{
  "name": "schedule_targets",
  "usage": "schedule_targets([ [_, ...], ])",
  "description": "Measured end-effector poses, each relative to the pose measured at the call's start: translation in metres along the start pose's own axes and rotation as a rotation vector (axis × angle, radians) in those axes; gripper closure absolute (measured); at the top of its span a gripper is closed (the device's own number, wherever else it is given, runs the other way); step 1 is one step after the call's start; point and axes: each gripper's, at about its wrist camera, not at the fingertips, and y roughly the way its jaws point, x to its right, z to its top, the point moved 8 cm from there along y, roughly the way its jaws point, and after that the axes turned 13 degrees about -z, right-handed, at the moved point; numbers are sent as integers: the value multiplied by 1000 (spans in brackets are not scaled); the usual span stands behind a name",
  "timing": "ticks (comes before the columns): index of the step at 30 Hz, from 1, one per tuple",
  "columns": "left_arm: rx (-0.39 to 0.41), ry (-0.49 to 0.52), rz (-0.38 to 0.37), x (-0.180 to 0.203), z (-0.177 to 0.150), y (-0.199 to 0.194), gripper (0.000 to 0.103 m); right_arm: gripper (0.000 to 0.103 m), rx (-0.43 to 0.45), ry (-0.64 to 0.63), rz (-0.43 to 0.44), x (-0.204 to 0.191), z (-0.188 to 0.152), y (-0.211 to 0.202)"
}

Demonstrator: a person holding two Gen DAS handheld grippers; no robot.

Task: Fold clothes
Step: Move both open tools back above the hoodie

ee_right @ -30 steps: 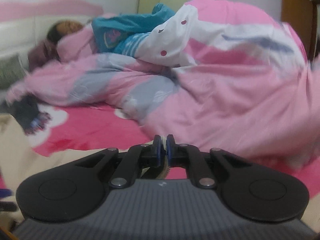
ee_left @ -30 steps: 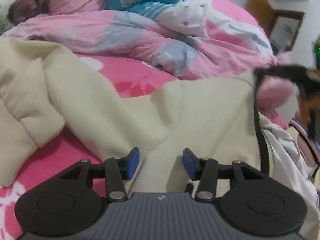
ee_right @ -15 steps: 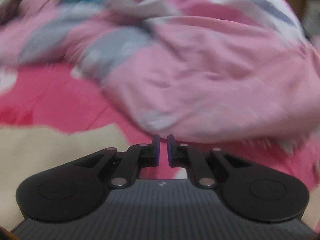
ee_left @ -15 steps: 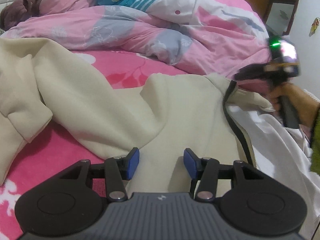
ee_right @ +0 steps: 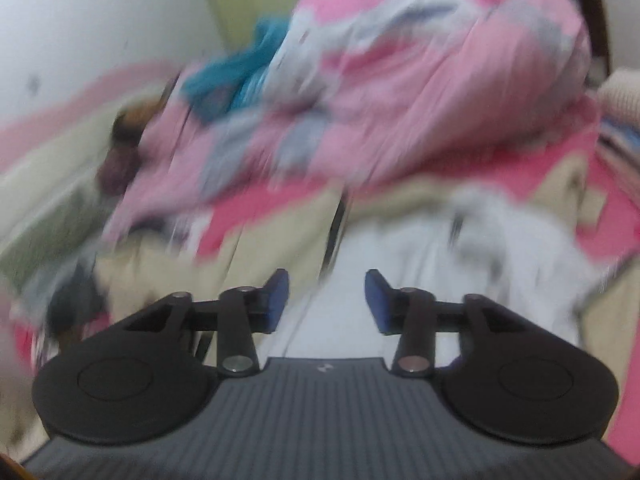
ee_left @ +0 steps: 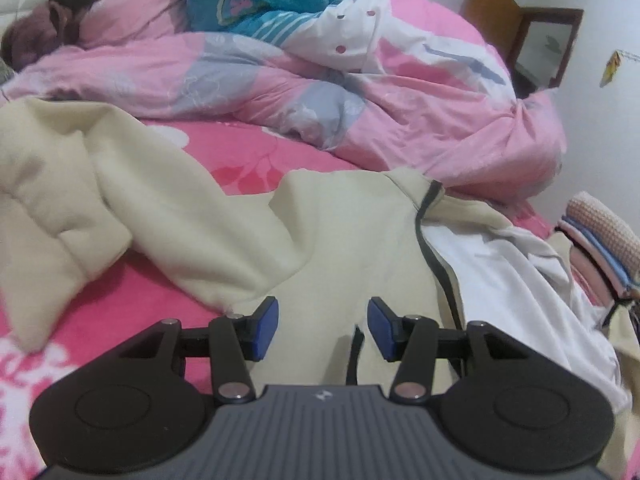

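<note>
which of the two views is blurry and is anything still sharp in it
Right wrist view: heavy motion blur smears the pink quilt and cream jacket, while the right gripper, open with nothing between its jaws, is sharp. Left wrist view: crisp throughout, with fisheye bending at the edges; the left gripper is open.

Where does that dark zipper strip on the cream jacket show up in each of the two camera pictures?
Left wrist: the dark zipper strip runs down right of centre, above the right fingertip.
Right wrist: blurred, it stands just above the gap between the fingers.
Shared landmark: the pink quilt behind the cream jacket.
</note>
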Motion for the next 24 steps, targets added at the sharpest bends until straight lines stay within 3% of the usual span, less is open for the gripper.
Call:
schedule_targets([
  [3,-36,-4,-12,6,-24,-26,52,57,-9,-135,52,-50,-64,-9],
  [9,-77,-70,69,-2,-80,-88,53,52,46,-458,168,-147,-152,1],
  [13,-72,-107,96,-10,-100,-112,53,50,79,-656,124,-170,-182,16],
  [17,-66,-89,93,-4,-108,-121,53,55,84,-663,101,-164,-191,25],
  [18,-67,-89,88,-4,-109,-122,53,74,88,-638,99,-162,-189,23],
  [20,-67,-97,78,-1,-113,-124,53,98,97,-587,93,-156,-185,19],
  [24,-63,-116,38,1,-117,-131,53,102,96,-278,42,-97,-163,6],
])
